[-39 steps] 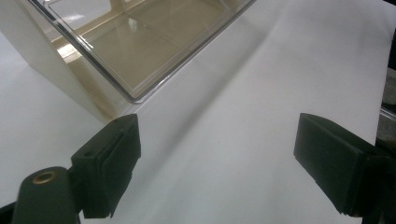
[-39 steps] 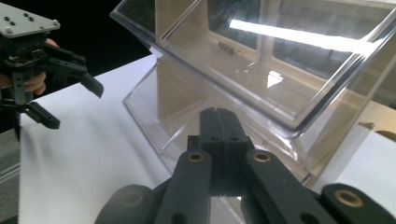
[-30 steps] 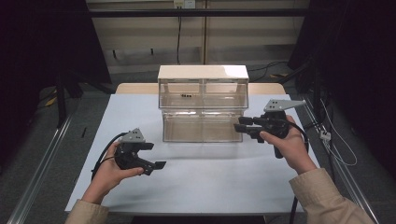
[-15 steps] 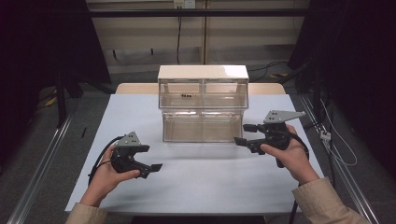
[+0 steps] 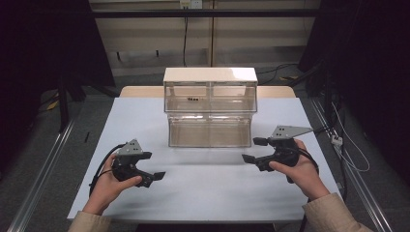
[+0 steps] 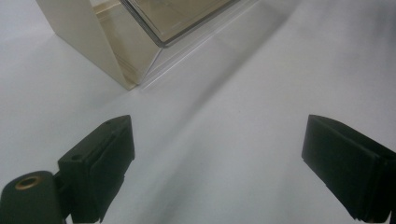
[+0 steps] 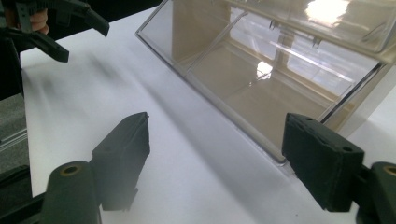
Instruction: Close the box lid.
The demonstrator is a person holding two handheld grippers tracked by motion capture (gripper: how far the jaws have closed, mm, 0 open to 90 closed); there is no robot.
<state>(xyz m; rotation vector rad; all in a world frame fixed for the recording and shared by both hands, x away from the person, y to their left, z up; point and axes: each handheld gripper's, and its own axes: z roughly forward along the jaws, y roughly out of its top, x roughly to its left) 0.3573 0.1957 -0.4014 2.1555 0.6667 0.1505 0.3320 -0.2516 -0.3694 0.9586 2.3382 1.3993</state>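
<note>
A clear plastic drawer cabinet (image 5: pixel 210 108) with a beige top stands at the middle of the white table (image 5: pixel 208 193). Its wide lower bin (image 7: pixel 261 79) slopes forward, and a small dark item (image 5: pixel 193 99) lies in the upper left drawer. My right gripper (image 5: pixel 254 150) hovers just right of the bin's front corner, apart from it. Its jaws have just been opening and now stand open (image 7: pixel 219 163) with nothing between them. My left gripper (image 5: pixel 157 176) is held low over the table at the front left, open (image 6: pixel 219 172) and empty, pointing toward the cabinet's corner (image 6: pixel 112 42).
Bare table surface stretches between the two grippers in front of the cabinet. The left gripper (image 7: pixel 60 28) appears far off in the right gripper view. Metal rails (image 5: pixel 38 183) run along both sides of the table, and cables (image 5: pixel 343 145) hang at the right.
My right gripper has drawn back from the lower bin's right front corner, toward the person and downward, and its jaws have spread wider. The left gripper has hardly moved.
</note>
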